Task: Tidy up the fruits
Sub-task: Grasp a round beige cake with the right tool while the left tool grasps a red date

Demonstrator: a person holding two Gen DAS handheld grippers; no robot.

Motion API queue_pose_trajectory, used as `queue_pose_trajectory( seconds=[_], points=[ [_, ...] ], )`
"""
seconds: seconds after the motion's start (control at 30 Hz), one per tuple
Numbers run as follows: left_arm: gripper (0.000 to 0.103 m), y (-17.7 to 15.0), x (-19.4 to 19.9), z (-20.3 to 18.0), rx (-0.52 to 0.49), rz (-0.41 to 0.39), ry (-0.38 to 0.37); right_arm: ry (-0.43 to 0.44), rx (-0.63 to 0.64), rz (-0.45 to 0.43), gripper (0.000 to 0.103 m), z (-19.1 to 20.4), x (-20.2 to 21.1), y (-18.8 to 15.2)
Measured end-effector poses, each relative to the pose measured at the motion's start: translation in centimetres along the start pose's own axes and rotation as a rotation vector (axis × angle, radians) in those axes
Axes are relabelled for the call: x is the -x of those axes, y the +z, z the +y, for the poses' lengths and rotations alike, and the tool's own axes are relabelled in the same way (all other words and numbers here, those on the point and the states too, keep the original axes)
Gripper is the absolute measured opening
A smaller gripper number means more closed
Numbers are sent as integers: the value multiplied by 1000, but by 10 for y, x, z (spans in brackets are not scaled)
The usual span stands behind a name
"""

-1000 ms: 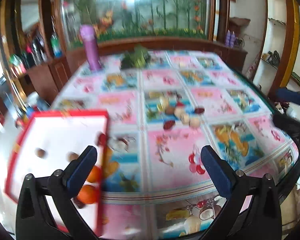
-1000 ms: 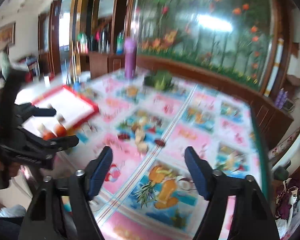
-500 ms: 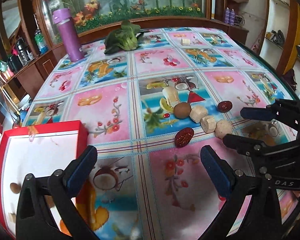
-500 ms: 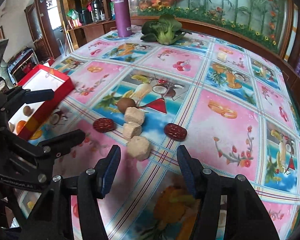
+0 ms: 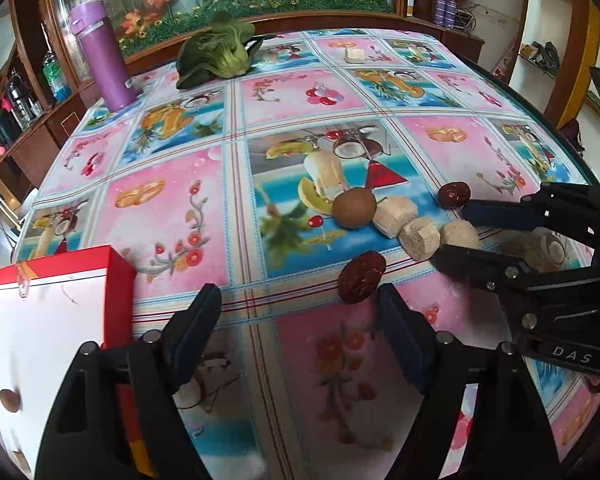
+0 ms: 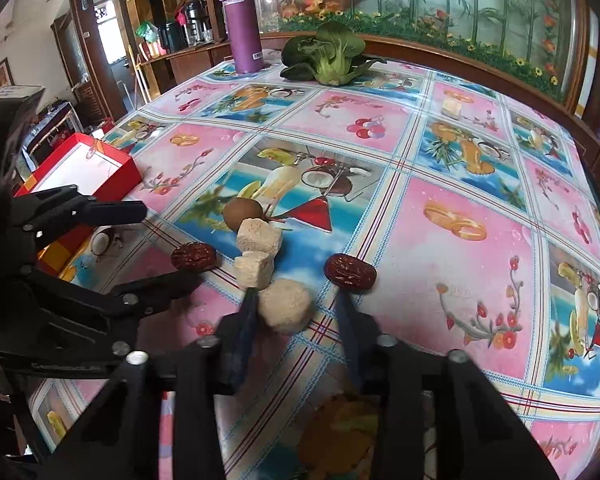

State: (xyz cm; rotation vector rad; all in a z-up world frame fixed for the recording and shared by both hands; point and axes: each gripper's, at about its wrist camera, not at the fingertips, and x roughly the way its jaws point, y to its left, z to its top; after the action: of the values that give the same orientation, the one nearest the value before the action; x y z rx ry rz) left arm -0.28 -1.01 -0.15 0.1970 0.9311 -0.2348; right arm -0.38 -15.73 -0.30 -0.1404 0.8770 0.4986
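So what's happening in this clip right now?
A person with a handheld gripper in each hand is sorting food on a fruit-print table. The right gripper is open around a round beige piece. The left gripper is open near a red date, holding nothing. A kiwi, two more beige chunks and a second date lie loose; the red box sits to the left.
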Motion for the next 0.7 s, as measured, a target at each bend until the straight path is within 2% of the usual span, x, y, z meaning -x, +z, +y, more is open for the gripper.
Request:
queue_pose_trajectory(
  seconds=[0.13, 0.3, 0.47, 0.6, 0.7],
  points=[
    [78, 4, -2, -5, -11, -1, -10, 47, -38, 1, 27, -10, 2, -1],
    [70, 6, -4, -5, 16, -3, -52, 78, -75, 11, 27, -14, 3, -1],
    [52, 6, -1, -12, 7, -7, -63, 109, -108, 25, 27, -18, 7, -2],
    [46, 6, 0, -15, 6, -8, -66, 109, -144, 24, 27, -24, 10, -3],
    [36, 6, 1, -20, 1, -8, -68, 115, -184, 14, 27, -32, 14, -2]
  ],
)
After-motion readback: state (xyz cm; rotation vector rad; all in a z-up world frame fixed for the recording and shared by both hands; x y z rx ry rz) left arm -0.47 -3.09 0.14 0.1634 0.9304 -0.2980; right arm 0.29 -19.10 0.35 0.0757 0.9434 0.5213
